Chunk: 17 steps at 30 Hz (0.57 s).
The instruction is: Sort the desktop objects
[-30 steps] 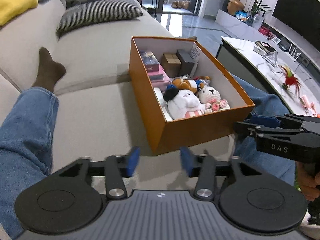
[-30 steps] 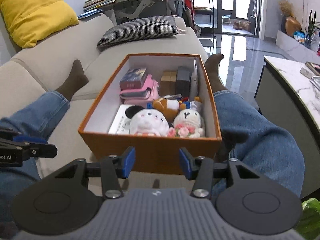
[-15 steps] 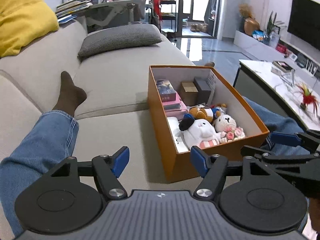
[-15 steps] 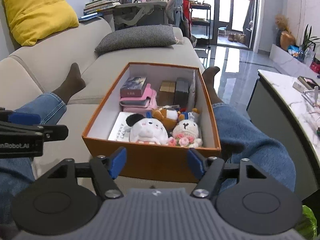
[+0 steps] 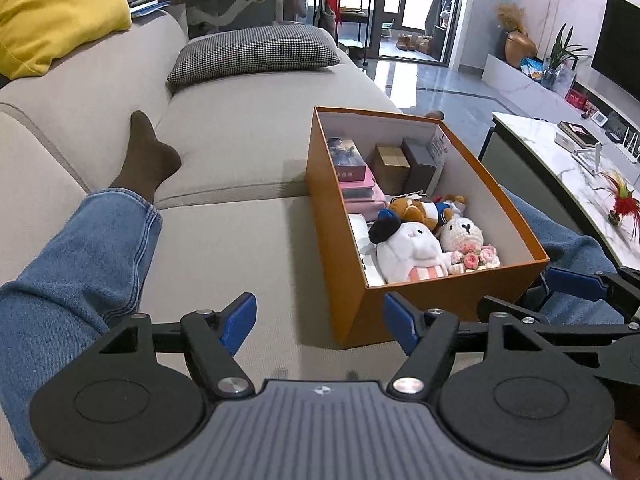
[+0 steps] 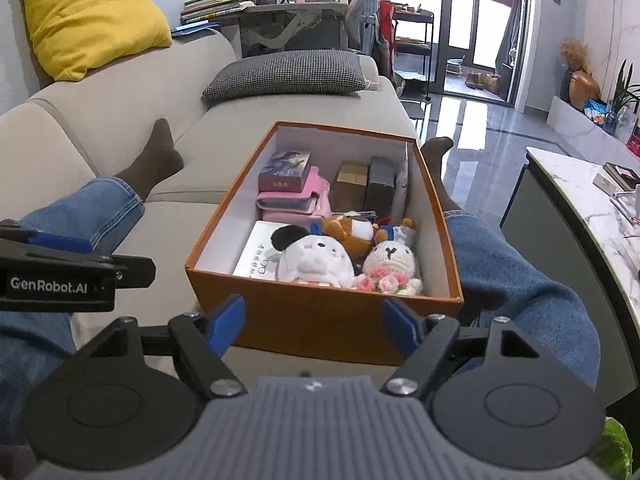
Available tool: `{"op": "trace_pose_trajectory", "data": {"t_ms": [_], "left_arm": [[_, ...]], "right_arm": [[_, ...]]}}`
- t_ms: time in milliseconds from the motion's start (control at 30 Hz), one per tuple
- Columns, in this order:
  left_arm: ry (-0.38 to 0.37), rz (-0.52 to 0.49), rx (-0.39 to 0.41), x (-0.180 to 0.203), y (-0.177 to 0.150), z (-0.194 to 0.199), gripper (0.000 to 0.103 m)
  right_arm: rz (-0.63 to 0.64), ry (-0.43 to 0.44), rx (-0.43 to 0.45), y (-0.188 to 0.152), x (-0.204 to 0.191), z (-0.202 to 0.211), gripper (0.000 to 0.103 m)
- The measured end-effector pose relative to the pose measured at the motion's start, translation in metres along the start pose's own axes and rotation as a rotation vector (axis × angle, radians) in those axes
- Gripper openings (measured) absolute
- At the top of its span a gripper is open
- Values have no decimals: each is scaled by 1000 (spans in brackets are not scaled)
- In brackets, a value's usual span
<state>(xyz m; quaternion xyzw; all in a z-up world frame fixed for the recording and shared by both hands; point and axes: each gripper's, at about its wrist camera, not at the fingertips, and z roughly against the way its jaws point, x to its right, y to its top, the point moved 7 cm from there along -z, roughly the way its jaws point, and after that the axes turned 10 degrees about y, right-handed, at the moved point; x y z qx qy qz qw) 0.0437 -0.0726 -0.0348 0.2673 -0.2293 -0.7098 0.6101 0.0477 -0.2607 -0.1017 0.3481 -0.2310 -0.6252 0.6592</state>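
Note:
An orange box stands on the beige sofa between a person's legs. Inside lie a white plush, a cream crocheted bear with pink flowers, a brown plush, pink pouches under a small book, and brown and grey small boxes. My left gripper hovers wide open over the seat, left of the box's near corner. My right gripper faces the box's near wall, its jaws opening and empty.
The person's jeans legs flank the box, with socked feet beyond. A houndstooth cushion and a yellow pillow lie further back. A marble-topped table stands to the right.
Both grippers' jaws have spread wider. Both views have pulled back a little from the box; the left one has also swung, so the box now sits further right.

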Motion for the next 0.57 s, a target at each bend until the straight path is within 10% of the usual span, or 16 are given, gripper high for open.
{"op": "trace_pose_trajectory", "data": {"t_ms": [567], "left_arm": [[5,-7,-5,1,1,-2,83]], "right_arm": [[-19,-4,-9,-2,4,-2,78]]}}
